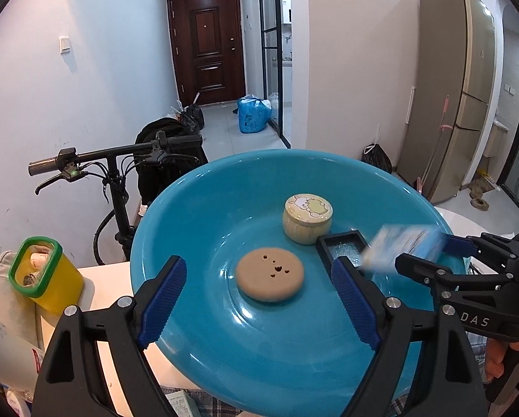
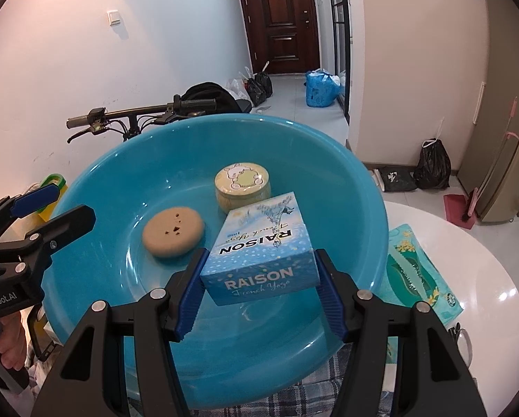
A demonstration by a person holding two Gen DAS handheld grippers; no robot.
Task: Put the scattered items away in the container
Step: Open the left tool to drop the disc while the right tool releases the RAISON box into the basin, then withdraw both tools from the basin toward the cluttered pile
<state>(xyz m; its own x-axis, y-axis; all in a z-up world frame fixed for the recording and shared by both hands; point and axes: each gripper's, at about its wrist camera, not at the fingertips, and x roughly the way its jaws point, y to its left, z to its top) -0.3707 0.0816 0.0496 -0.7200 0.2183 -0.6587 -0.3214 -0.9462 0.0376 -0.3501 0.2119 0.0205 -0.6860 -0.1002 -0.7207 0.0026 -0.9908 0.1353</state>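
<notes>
Sitting in the blue basin (image 2: 96,180) are three loose items: one round tan sponge-like disc (image 2: 173,231) with small holes in its top, one pale yellow round tin (image 2: 242,187) with a cartoon animal on its lid, and one small black tray (image 1: 344,247) seen only from the left wrist view, just beside the tin. A fourth item, a single light blue box (image 2: 259,260) printed "RAISON French Yogo", hangs above the basin's floor, tilted, its far end pointing toward the tin. The right gripper (image 2: 259,297) is clamped on this box, its blue ribbed pads pressing the two side faces at the near end. The left gripper (image 1: 259,300) is spread wide with nothing between its fingers, held over the near part of the basin, the disc showing in the gap between them. Outside the basin, one yellow container with a green rim (image 1: 42,274) stands at the left on the white table (image 2: 485,278), and one green packet (image 2: 419,271) lies to the right.
</notes>
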